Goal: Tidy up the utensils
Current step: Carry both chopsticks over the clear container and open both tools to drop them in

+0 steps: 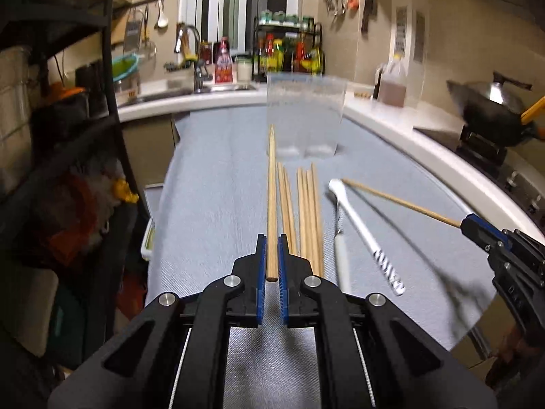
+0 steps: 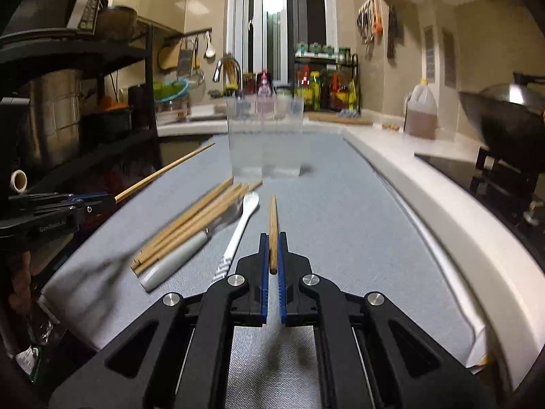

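left gripper (image 1: 271, 255) jaws clenched on one wooden chopstick (image 1: 271, 201) | right gripper (image 2: 272, 255) likewise grips another wooden chopstick (image 2: 273, 218) | both aimed at clear plastic compartmented holder (image 2: 265, 136), likely for sorting

Wooden chopsticks (image 2: 190, 220), a white spoon (image 2: 240, 226) and a grey-handled fork (image 2: 180, 259) lie before a clear holder (image 2: 265, 136)

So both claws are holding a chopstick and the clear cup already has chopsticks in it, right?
Not quite. The left claw and the right claw each hold a chopstick, but the clear cup looks empty. The right wrist view shows nothing standing inside it; the other chopsticks lie on the grey mat beside the white spoon.
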`<action>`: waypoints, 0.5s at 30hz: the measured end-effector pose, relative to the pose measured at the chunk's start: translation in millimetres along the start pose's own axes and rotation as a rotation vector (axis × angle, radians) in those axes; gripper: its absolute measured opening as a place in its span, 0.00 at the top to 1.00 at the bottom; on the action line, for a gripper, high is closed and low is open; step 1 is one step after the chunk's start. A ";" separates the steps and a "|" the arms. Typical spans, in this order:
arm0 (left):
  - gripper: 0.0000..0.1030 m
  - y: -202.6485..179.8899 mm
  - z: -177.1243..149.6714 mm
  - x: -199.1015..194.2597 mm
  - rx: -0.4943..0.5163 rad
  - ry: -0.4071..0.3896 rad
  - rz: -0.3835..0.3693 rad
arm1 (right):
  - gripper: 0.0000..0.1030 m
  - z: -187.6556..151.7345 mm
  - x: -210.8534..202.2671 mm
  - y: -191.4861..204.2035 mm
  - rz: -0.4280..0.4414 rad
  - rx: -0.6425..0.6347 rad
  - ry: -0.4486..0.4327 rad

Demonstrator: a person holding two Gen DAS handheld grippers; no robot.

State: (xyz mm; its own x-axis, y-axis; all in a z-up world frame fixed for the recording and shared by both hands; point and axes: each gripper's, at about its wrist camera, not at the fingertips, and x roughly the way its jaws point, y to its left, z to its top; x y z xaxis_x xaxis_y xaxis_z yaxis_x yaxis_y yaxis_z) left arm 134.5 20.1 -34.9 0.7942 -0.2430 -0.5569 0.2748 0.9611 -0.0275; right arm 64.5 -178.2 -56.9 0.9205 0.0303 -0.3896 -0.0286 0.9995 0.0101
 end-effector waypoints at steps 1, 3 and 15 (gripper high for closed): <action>0.94 -0.7 4.3 -6.4 0.001 -0.012 -0.001 | 0.95 4.2 -3.9 -0.8 0.003 0.001 -0.011; 0.94 -2.2 9.4 -15.4 0.008 -0.034 0.004 | 0.95 11.6 -10.6 -2.3 0.009 0.007 -0.028; 0.94 -10.2 28.4 -37.2 0.041 -0.126 0.038 | 0.95 29.3 -16.2 -9.2 0.023 0.031 -0.035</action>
State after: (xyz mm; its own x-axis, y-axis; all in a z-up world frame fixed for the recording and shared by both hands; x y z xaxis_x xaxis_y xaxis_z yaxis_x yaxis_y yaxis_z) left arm 117.5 15.6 9.7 0.8653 -0.2237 -0.4485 0.2631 0.9644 0.0266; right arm 61.2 -187.8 -23.7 0.9328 0.0529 -0.3566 -0.0383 0.9981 0.0477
